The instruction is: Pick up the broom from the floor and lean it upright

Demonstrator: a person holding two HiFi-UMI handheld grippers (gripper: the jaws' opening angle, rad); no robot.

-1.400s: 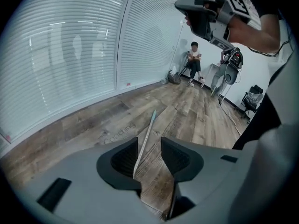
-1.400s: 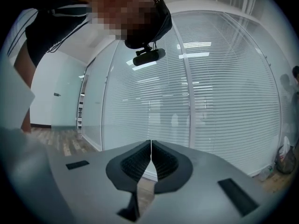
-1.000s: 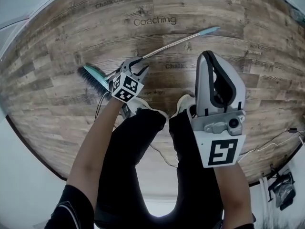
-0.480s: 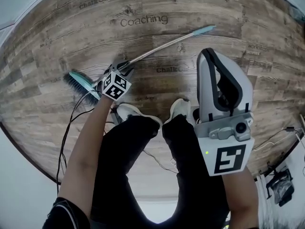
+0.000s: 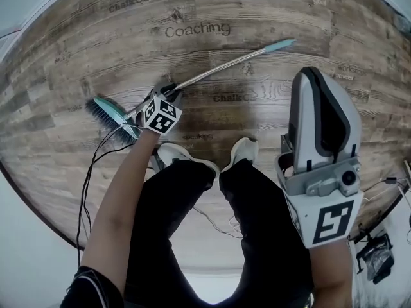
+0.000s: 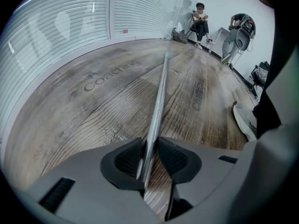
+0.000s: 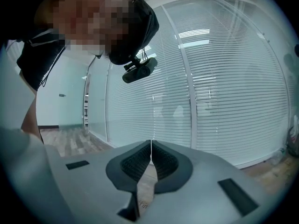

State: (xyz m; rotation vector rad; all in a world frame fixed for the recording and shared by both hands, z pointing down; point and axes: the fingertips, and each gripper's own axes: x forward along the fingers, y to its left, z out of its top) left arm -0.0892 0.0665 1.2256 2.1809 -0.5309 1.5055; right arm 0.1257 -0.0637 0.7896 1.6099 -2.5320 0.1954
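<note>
The broom lies flat on the wood floor: its teal bristle head [image 5: 112, 114] is at the left, and its silver handle [image 5: 225, 63] runs up to the right to a teal grip [image 5: 279, 43]. My left gripper [image 5: 166, 90] points steeply down over the handle, close to the head. In the left gripper view the handle [image 6: 159, 101] passes between the dark pads [image 6: 128, 160] of the left gripper [image 6: 149, 155]. The jaws have just been closing and now touch it on both sides. My right gripper [image 5: 314, 76] is held high at the right, shut and holding nothing [image 7: 150, 146].
My two white shoes [image 5: 176, 151] [image 5: 244, 149] stand just below the handle. A thin black cable [image 5: 96, 165] trails over the floor at the left. Two people [image 6: 202, 20] sit far off by the wall. A glass wall with blinds [image 7: 224, 78] faces the right gripper.
My left gripper dropped onto the handle beside the broom head and its jaws drew in around it. The right gripper drifted right and lower in the head view.
</note>
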